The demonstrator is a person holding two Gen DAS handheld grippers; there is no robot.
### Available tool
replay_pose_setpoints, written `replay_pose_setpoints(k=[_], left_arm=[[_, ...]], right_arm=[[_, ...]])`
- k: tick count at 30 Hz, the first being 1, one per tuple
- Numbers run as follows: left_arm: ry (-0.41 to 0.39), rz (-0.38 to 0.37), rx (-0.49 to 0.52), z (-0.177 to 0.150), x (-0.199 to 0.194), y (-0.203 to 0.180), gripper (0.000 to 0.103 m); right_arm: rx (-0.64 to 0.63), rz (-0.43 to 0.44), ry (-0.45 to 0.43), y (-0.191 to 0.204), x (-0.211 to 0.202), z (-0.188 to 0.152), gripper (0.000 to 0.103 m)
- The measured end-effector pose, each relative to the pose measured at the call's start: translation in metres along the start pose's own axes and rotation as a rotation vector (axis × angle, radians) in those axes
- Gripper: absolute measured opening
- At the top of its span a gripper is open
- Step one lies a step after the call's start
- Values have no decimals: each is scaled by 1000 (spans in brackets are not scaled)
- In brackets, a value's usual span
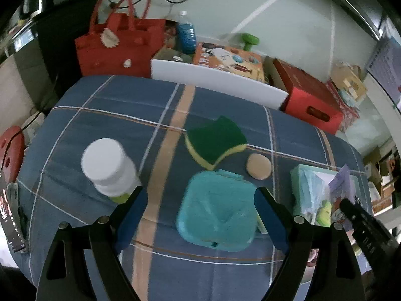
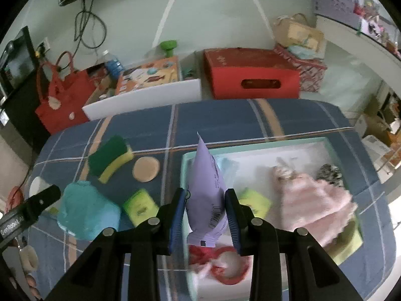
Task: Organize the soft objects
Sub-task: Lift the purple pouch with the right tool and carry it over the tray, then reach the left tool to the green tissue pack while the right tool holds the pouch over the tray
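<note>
My right gripper [image 2: 205,192] is shut on a purple pouch [image 2: 204,175], which hangs upright over the left rim of the pale green tray [image 2: 250,142]. Inside the tray lie a pink doll dress [image 2: 313,200], a yellow-green packet [image 2: 255,200] and a red ring toy [image 2: 230,271]. My left gripper [image 1: 200,192] is open above a teal soft pouch [image 1: 218,210], whose left side is clear of the finger. On the cloth beyond it sit a green and yellow sponge [image 1: 215,143] and a round tan puff [image 1: 258,166]. Another yellow-green packet [image 2: 140,207] lies next to the teal pouch.
A white bottle [image 1: 107,165] stands left of my left gripper. Behind the blue checked table [image 1: 112,105] are a red bag [image 1: 117,45], a white board [image 1: 218,82], a blue bottle [image 1: 186,33] and a red box [image 1: 308,95].
</note>
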State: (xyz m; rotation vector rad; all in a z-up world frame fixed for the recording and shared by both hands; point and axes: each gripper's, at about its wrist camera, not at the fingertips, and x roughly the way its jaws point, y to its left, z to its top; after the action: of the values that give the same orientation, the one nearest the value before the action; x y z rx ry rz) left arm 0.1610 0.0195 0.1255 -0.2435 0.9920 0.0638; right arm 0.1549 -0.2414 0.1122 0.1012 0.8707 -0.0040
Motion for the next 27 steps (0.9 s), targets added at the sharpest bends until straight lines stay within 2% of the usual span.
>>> replay_pose_setpoints(k=[5,12,17,19,27], left_arm=[[-6,-72,17,3,-7,-26,87],[-4,-105,86,14,-18,-69,87],[59,-151,131,16,-10,-104,87],[81,-143,135,13,-3,-115,87],[184,-126,68,-10,39,-133,87]], right_arm=[[43,-22,-10,-24,-5,4,35],[120,-28,-20,-57,-11,6,35],[167,-18,-32,-76,-18,5,35],[183,-19,-35,-82,-19,5,35],[254,8,-30,-107,-18,2,35]])
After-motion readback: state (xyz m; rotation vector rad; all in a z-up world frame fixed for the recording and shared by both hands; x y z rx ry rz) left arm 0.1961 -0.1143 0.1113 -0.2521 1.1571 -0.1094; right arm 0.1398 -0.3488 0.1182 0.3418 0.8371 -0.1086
